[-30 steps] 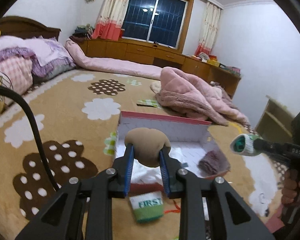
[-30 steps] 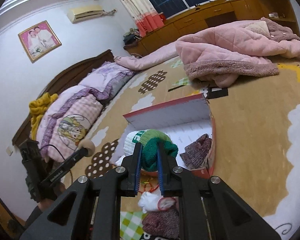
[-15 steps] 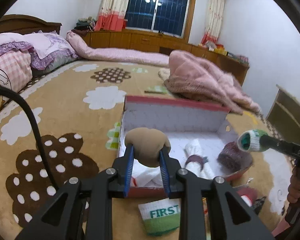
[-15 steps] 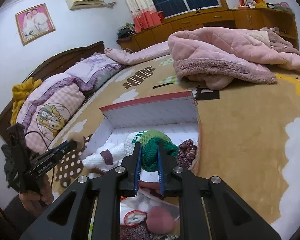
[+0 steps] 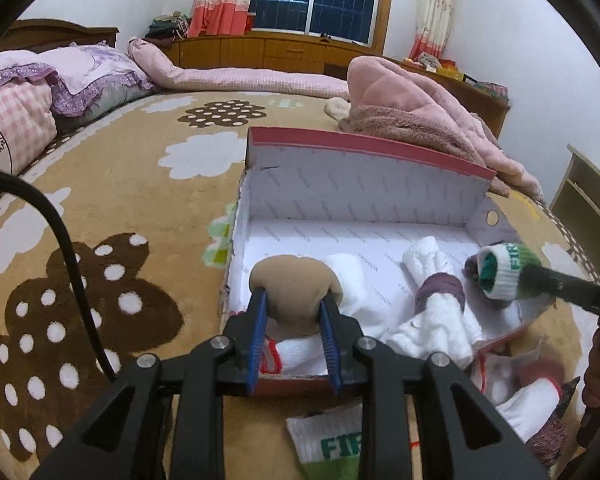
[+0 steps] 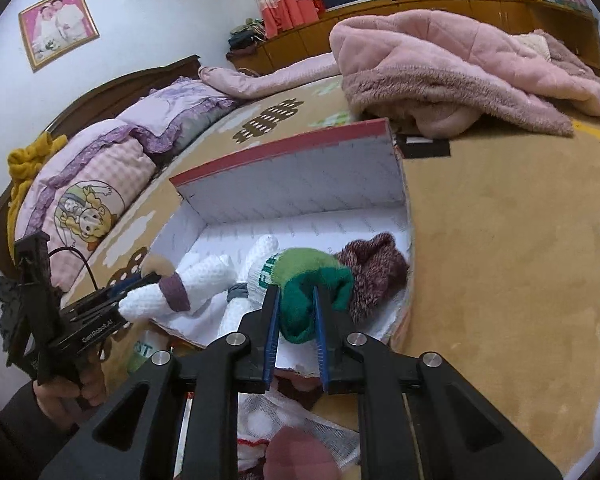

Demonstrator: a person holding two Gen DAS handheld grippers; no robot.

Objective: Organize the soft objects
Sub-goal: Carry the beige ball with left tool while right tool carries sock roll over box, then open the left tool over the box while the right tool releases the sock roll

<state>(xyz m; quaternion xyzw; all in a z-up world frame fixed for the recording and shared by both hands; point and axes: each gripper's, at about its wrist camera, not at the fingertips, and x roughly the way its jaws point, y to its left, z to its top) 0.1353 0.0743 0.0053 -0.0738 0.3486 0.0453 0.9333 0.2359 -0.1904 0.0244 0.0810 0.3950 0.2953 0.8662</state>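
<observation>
An open red shoe box (image 5: 364,148) with a white lining lies on the bed; it also shows in the right wrist view (image 6: 296,184). My left gripper (image 5: 294,302) is shut on a tan rolled sock (image 5: 292,288) over the box's near left corner. My right gripper (image 6: 296,300) is shut on a green and white rolled sock (image 6: 308,284), seen too in the left wrist view (image 5: 504,270), over the box's right end. Inside lie white rolled socks with purple bands (image 5: 436,300) and a maroon knit sock (image 6: 374,268).
Loose socks lie in front of the box: a white and green one (image 5: 328,440) and white and maroon ones (image 5: 536,396). A pink fleece blanket (image 6: 452,76) is heaped behind the box. Pillows (image 5: 24,116) line the left. A wooden shelf (image 5: 588,200) stands at right.
Both grippers have moved forward and down with their socks and now hang low over the box. The box looks nearer and larger in both views.
</observation>
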